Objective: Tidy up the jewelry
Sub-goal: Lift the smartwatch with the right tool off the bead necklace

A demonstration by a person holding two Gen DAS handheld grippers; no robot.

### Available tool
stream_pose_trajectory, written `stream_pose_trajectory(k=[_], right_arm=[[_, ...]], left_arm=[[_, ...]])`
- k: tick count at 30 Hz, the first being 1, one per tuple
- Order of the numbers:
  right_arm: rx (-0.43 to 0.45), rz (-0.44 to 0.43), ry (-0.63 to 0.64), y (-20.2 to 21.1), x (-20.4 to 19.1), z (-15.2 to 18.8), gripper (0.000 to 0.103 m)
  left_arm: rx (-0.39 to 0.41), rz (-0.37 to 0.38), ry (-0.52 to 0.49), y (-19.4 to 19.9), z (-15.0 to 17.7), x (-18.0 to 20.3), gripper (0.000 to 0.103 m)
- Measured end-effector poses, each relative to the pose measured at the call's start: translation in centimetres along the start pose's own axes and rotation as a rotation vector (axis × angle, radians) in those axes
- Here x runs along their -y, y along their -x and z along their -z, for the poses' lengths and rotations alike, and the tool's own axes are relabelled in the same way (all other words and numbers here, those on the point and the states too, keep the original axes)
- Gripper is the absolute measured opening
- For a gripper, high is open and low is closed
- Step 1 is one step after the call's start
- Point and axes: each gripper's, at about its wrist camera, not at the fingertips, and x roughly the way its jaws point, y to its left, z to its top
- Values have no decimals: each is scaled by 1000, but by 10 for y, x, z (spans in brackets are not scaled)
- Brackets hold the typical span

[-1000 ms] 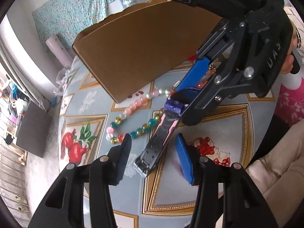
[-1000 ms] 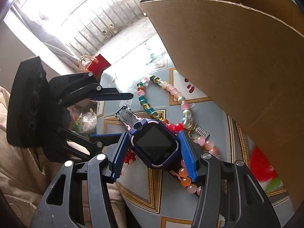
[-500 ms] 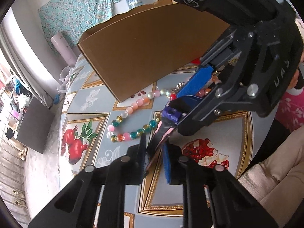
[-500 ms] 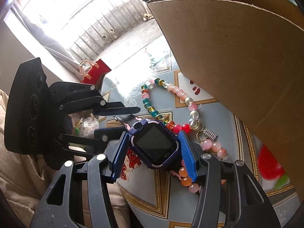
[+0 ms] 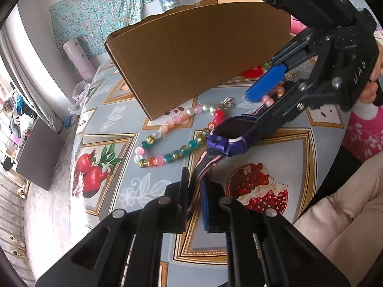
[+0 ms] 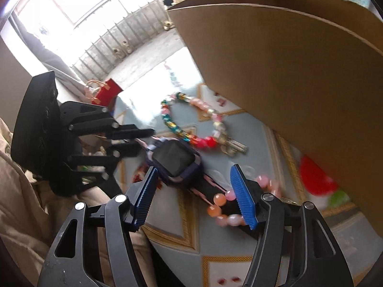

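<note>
Our left claw [image 5: 195, 198] is clamped on the strap of the purple smartwatch [image 6: 176, 161], which lies on the tabletop [image 5: 107, 191] beside the bead necklace [image 5: 167, 148]. Our right claw [image 6: 194, 196] is opening, its pads clear of the watch body.

Glossy glass-like coloured bead necklace [image 5: 172, 143]; matt brown corrugated cardboard box [image 5: 198, 55]; smooth purple plastic watch [image 6: 176, 161] with shiny dark screen.

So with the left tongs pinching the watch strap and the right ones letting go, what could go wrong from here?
1. The left tongs grip only the strap, so the watch may swing or slip once the opening right tongs clear it.
2. The bead necklace lies against the watch and under the right tongs; it could snag and drag.
3. The cardboard box stands close, so lifting may bump it.
</note>
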Motion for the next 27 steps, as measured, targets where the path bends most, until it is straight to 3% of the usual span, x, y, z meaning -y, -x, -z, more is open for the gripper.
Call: stream_pose_trajectory(k=[5, 12, 19, 23, 27], right_arm=[[-20, 97, 30, 8, 2, 6, 61], [-40, 9, 138, -6, -20, -5, 61], [-79, -101, 149, -20, -16, -24, 61], [-99, -104, 189, -25, -24, -31, 60], [-111, -31, 265, -30, -44, -29, 48]], left_arm=[[9, 9, 4, 1, 2, -3, 9], [15, 16, 0, 0, 3, -5, 9], [33, 38, -25, 1, 7, -7, 9], [45, 48, -37, 1, 10, -8, 9], [54, 48, -33, 1, 12, -8, 9]])
